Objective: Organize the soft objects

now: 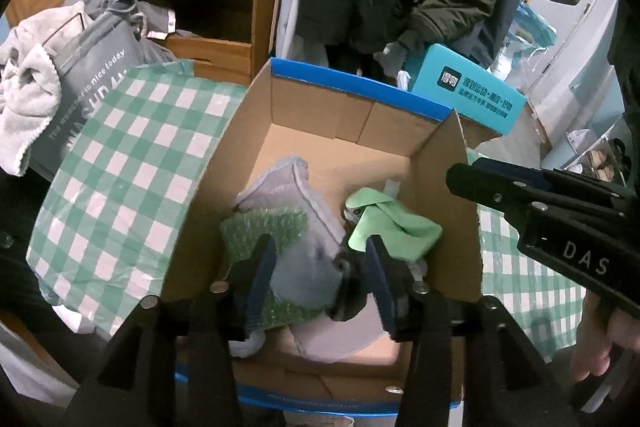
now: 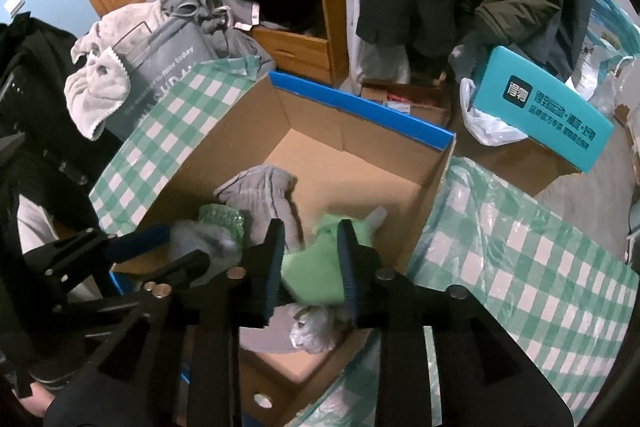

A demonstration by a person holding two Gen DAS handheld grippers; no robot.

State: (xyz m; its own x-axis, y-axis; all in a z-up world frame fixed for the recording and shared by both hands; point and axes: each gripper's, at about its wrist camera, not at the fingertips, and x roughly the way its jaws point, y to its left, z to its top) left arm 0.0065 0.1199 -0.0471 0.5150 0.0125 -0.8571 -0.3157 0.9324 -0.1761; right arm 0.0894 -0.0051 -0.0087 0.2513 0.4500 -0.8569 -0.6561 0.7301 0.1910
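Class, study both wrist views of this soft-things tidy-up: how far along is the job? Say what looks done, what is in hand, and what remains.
Done: a grey cloth, green bubble wrap and a light green cloth lie inside the cardboard box.
In hand: nothing gripped; the left hand-held gripper and right hand-held gripper stand open over those pieces.
Left: clothes heaped around the grey laundry bag outside the box.

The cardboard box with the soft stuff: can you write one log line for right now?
cardboard box: open | inside: grey cloth, green cloth | left gripper: open over grey cloth | right gripper: open over green cloth
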